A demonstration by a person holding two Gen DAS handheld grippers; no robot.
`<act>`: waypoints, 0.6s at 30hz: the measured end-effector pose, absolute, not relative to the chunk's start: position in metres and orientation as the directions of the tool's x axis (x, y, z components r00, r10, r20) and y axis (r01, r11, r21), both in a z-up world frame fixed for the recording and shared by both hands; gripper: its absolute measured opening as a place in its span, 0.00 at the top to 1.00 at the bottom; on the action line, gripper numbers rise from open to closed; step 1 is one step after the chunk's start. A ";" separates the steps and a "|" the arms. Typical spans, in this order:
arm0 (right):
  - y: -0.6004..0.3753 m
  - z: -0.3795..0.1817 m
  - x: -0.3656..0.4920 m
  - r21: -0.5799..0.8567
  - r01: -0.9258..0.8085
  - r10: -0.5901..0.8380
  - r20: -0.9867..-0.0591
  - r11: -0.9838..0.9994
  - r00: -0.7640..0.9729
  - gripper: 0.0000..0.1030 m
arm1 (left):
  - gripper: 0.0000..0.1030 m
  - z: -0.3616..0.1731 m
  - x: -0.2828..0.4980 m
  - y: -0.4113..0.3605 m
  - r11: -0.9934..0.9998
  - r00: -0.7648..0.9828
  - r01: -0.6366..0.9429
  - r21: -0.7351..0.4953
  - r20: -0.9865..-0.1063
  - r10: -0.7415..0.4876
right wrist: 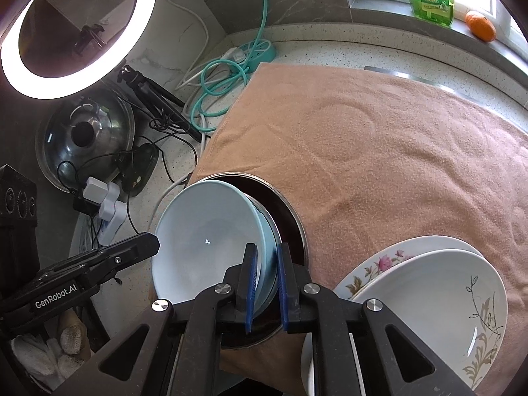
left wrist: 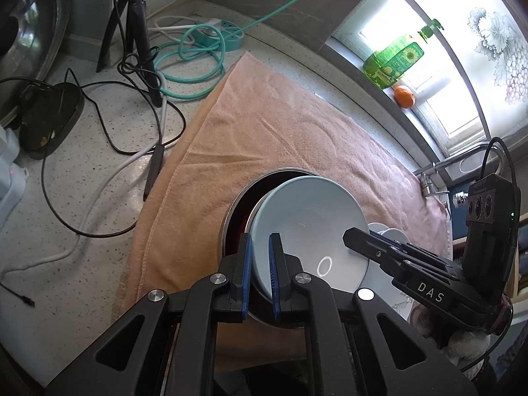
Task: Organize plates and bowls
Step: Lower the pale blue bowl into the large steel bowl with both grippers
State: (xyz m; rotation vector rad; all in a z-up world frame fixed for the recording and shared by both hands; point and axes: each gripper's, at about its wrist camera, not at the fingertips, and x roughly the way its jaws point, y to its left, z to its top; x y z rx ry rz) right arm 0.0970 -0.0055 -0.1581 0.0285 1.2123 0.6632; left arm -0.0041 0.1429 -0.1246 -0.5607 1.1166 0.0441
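In the left wrist view a tripod [left wrist: 138, 29] stands at upper left on the speckled counter [left wrist: 82, 198]; a peach towel [left wrist: 280, 132] fills the centre; at lower centre the left gripper [left wrist: 260, 274] is clenched on the near rim of a pale blue bowl [left wrist: 313, 227], which sits tilted in a metal bowl [left wrist: 237, 211]; the right gripper [right wrist: 265, 283] pinches the opposite rim; in the right wrist view white plates [right wrist: 429, 297] are stacked at lower right.
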 end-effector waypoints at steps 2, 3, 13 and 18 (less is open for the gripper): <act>-0.007 -0.157 0.098 0.375 -0.452 0.496 -0.848 0.809 0.184 0.88 | 0.92 -0.124 -0.005 0.145 0.860 0.455 -0.311 -0.404 -0.858 -0.239; -0.008 -0.157 0.098 0.377 -0.451 0.498 -0.847 0.809 0.186 0.86 | 0.92 -0.124 -0.005 0.146 0.859 0.457 -0.311 -0.407 -0.856 -0.240; -0.018 -0.151 0.098 0.369 -0.434 0.495 -0.839 0.822 0.225 0.81 | 0.92 -0.120 -0.011 0.156 0.840 0.476 -0.331 -0.431 -0.844 -0.246; -0.014 -0.155 0.097 0.370 -0.442 0.495 -0.843 0.817 0.209 0.83 | 0.92 -0.113 -0.020 0.167 0.822 0.509 -0.349 -0.450 -0.828 -0.236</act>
